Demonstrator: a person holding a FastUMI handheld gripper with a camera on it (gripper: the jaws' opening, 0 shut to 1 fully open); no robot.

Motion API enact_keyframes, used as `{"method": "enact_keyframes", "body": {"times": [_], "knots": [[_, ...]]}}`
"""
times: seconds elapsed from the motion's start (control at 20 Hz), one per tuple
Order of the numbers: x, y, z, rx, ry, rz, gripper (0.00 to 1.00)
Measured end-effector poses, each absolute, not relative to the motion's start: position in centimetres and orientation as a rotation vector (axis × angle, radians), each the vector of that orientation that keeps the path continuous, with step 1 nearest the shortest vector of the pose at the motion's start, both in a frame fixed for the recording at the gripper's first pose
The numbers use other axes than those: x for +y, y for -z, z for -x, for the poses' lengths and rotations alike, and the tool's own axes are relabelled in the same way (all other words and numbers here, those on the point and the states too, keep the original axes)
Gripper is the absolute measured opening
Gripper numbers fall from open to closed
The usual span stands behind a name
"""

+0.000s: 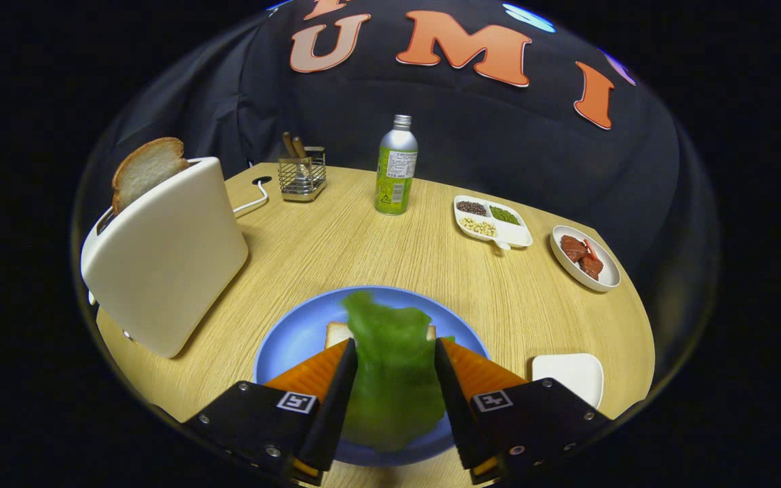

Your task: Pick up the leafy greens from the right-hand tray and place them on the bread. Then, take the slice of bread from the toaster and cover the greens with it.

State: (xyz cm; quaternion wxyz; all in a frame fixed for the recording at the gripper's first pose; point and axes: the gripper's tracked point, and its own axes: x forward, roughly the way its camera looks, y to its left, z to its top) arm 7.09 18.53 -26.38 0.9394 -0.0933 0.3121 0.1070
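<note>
In the gripper view, the gripper (394,366) is hanging over the blue plate (295,339) with its two fingers pinching the leafy greens (390,366) from either side, so the leaf is drooping between them and covering most of the bread (337,333) lying on the plate. Only a pale corner of that bread is peeking out on the left of the leaf, with a sliver on the right. The leaf is being held directly above the bread, which seems to be for laying it there; whether it is already touching the bread I cannot tell.

To the right and near, the white tray (570,373) is sitting bare, presumably where the greens came from. On the left, the toaster (167,257) is standing with a slice of bread (146,169) sticking up from its slot, high enough to be gripped for the covering step. Farther off, a wire basket (302,177), a bottle (396,166), a divided dish (509,234) of beans and a bowl (604,274) of meat are sitting out of the way.
</note>
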Motion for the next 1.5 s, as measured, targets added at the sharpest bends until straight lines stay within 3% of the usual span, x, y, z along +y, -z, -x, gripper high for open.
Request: {"method": "enact_keyframes", "body": {"times": [0.35,1.0,1.5], "knots": [[18.8,22.3,-7.4,0.588,-0.177,0.114,0.98],[28.5,9.3,-7.1,0.379,-0.230,0.091,0.98],[39.0,7.3,-6.5,0.343,-0.354,0.076,0.98]]}}
